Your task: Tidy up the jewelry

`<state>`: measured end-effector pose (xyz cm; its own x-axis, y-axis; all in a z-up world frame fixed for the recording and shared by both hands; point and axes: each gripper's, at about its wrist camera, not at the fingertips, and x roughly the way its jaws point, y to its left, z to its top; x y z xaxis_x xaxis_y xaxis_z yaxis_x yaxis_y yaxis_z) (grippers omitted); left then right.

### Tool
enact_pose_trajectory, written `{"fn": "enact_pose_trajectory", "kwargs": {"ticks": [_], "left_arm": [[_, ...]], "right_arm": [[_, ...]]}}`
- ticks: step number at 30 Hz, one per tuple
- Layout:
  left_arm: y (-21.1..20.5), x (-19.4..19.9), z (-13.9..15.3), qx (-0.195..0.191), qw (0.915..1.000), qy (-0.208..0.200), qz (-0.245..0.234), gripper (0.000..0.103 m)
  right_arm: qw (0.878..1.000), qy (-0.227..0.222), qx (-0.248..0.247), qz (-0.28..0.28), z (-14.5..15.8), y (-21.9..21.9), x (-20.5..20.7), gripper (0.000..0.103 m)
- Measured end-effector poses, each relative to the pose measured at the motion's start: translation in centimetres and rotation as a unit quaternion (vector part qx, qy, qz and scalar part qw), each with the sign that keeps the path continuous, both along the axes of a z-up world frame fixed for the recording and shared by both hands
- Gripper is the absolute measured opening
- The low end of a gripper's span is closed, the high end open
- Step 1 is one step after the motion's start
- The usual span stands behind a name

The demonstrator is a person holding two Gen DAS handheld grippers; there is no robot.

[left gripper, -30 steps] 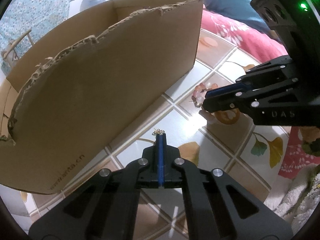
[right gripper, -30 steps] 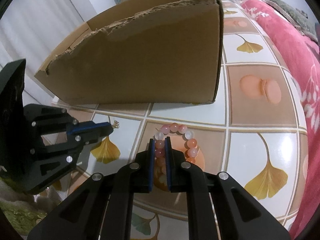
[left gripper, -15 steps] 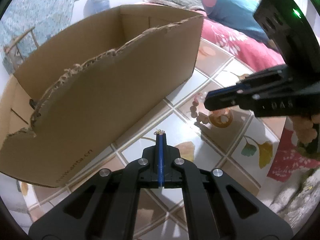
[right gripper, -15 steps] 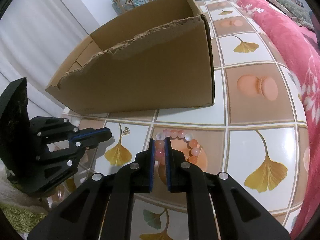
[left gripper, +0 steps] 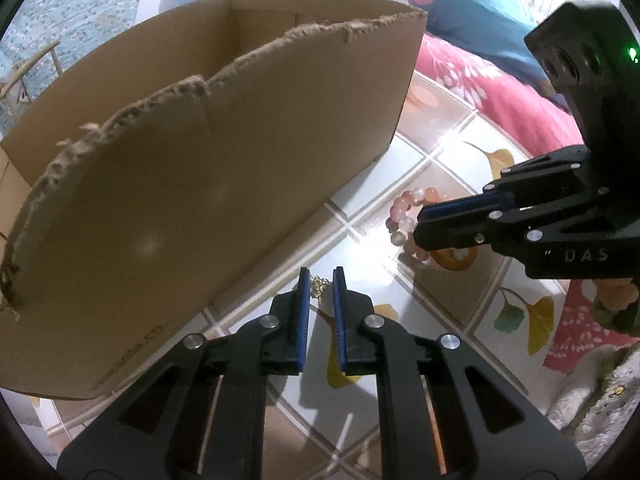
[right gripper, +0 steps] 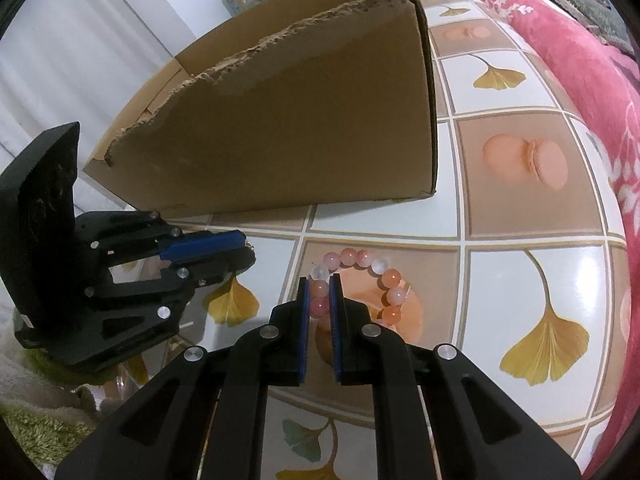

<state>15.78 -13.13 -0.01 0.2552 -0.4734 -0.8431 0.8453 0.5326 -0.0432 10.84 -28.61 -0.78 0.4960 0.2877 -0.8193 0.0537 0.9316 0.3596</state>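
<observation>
Left gripper (left gripper: 320,276) just opened, small gold chain piece (left gripper: 319,285) loose between pads on tiled tabletop (right gripper: 516,276); right gripper (right gripper: 319,282) clamped on bead bracelet (right gripper: 360,280); lift slowly toward cardboard box (right gripper: 304,120)

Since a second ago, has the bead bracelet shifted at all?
No. The bead bracelet still lies on the same brown tile, looped over its orange print, in front of the cardboard box.
</observation>
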Motion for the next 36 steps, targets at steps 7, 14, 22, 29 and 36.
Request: {"fn": "enact_pose_trajectory", "kwargs": {"ticks": [7,14,22,29,36], "left_arm": [[0.1,-0.3,0.1,-0.001,0.9999,-0.010,-0.002,0.000],[0.8,-1.0,1.3,-0.014,0.9997,-0.021,0.003,0.000],[2.8,-1.2,3.1,-0.032,0.9989,-0.026,0.021,0.000],[1.5,-1.0,1.1,-0.012,0.9998,0.008,0.014,0.003],[0.6,-0.2,-0.1,0.004,0.9999,0.013,0.010,0.013]], "right_arm": [[1.000,-0.003,0.001,-0.002,0.0,0.0,0.2,0.010],[1.000,-0.014,0.003,-0.008,0.3,-0.2,0.0,0.010],[0.999,-0.034,0.010,-0.016,1.5,-0.4,-0.3,0.010],[1.000,-0.028,0.008,-0.010,1.3,-0.2,-0.5,0.010],[1.000,-0.024,0.010,-0.010,0.9,-0.2,-0.4,0.010]]}}
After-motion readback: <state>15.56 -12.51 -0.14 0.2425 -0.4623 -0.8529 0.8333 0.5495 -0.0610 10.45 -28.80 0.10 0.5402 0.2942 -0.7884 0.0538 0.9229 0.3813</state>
